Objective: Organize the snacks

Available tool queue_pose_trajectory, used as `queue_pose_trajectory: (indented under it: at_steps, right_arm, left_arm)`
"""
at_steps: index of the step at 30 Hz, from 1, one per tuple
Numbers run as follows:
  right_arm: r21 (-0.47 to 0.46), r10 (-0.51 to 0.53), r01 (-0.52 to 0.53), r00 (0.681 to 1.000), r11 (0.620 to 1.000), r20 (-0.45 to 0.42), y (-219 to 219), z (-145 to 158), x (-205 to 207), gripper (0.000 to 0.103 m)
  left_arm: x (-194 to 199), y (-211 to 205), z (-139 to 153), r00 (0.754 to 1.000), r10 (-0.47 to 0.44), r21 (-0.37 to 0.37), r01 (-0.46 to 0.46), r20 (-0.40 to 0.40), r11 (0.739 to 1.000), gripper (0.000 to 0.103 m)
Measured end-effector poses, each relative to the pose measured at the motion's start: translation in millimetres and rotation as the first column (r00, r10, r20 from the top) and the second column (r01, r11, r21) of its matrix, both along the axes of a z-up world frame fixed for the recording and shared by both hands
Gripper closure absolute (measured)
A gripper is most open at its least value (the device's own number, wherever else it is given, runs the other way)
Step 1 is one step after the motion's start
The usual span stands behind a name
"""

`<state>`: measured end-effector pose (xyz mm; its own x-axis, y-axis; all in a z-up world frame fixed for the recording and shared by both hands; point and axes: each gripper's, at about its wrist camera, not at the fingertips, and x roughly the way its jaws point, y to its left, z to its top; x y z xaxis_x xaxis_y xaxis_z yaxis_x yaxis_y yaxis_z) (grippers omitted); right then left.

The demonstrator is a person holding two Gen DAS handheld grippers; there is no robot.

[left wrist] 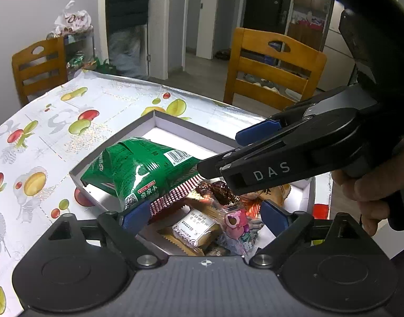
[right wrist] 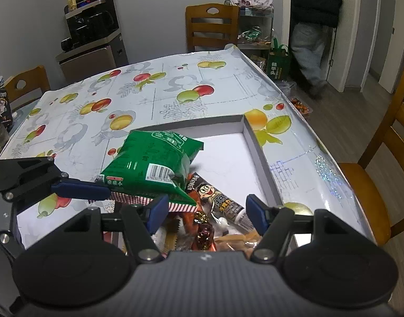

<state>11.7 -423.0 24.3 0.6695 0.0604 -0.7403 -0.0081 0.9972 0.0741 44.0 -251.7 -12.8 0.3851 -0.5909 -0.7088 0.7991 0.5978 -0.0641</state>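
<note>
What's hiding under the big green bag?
Under the green bag a red-checked packet pokes out, lying in the box with other snacks. The rest beneath is covered.

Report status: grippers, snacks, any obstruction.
Left hand-held gripper open, right hand-held gripper open over box. Green bag atop snack pile, ungripped. Grippers crowd each other.

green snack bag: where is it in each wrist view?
Left wrist: green snack bag sits left of centre, over the box's left wall.
Right wrist: green snack bag sits centre-left, just above the left gripper's finger.
Shared landmark: the gray-rimmed white box under it.
</note>
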Motion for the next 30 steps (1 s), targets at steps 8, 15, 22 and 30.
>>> queue_pose_trajectory:
  at_steps: [8, 15, 22, 30]
  right_arm:
    - [0.001, 0.0, 0.0, 1.0, 1.0, 0.021, 2.0, 7.5, -3.8, 0.03]
    - [0.004, -0.002, 0.002, 1.0, 1.0, 0.021, 2.4, 10.1, -8.0, 0.023]
    - [0.007, -0.005, 0.005, 0.999, 1.0, 0.031, 0.6, 13.5, -11.5, 0.02]
    - [0.022, -0.033, 0.032, 0.999, 0.999, 0.041, -11.0, 18.3, -21.1, 0.019]
  left_arm:
    - [-3.0, 10.5, 8.9, 1.0, 0.02, -0.015, -0.019, 0.013, 1.0, 0.0]
    - [1.5, 24.0, 12.5, 0.998, 0.069, -0.025, -0.069, -0.012, 0.997, 0.0]
    - [5.0, 31.3, 15.0, 0.994, 0.11, -0.032, -0.11, -0.011, 0.993, 0.0]
    - [2.6, 36.4, 19.0, 0.993, 0.119, -0.052, -0.119, 0.005, 0.992, 0.0]
